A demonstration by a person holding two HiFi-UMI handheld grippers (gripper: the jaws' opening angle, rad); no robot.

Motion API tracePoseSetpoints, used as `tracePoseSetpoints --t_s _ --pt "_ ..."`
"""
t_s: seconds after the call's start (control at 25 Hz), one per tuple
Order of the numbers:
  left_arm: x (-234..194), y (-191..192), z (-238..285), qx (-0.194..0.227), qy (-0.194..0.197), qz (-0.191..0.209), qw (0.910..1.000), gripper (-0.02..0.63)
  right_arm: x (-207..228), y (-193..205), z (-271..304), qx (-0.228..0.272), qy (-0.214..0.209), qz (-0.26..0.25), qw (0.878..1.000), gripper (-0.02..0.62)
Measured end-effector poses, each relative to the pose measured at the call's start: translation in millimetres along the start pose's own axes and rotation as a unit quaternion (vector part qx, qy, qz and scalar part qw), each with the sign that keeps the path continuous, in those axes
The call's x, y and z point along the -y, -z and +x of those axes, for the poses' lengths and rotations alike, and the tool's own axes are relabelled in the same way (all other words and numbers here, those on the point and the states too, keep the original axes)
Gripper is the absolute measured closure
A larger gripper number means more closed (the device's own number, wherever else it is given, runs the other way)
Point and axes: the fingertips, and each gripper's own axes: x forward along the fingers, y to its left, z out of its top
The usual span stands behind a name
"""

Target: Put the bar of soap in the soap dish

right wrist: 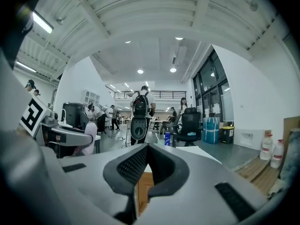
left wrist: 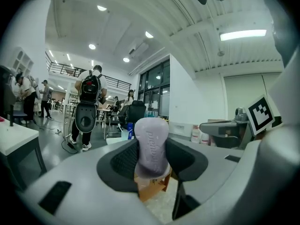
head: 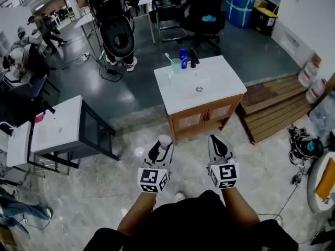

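A pale lilac bar of soap (head: 164, 141) (left wrist: 151, 146) stands upright between the jaws of my left gripper (head: 160, 145) (left wrist: 151, 153), which is shut on it. My right gripper (head: 216, 140) (right wrist: 146, 162) is beside it, shut with nothing between its pads. Both are held over the floor, short of a white washbasin top (head: 220, 80) on a wooden cabinet (head: 207, 118). At the back of the basin stand a cup with a toothbrush (head: 175, 64), a blue bottle (head: 183, 57) and a black tap (head: 193, 59). I cannot make out a soap dish in any view.
A white table (head: 57, 124) on a dark frame stands at the left. Wooden pallets (head: 275, 106) lie to the right of the cabinet, with cables (head: 303, 145) on the floor. Beyond are a person with a backpack (head: 112, 20) and an office chair (head: 201, 14).
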Motion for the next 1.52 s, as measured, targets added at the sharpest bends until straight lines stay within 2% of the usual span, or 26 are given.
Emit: tracePoseSetpoints --t_s 0.32,0.68,1.24,1.52 --pt "-15 -7 32 0.005 0.006 -0.002 1.0000 0.407 16 3 30 -0.003 0.008 0.008 1.000 0.580" --pt "-22 -14 95 0.002 -0.007 0.002 1.0000 0.407 57 6 85 0.000 -0.018 0.013 1.000 0.580" --pt "-17 -35 210 -0.009 -0.071 0.001 0.9975 0.407 153 10 173 -0.013 -0.088 0.008 0.996 0.580" --pt "-18 -41 241 -0.013 -0.096 0.003 0.9953 0.407 180 13 202 -0.014 -0.115 0.010 0.993 0.580"
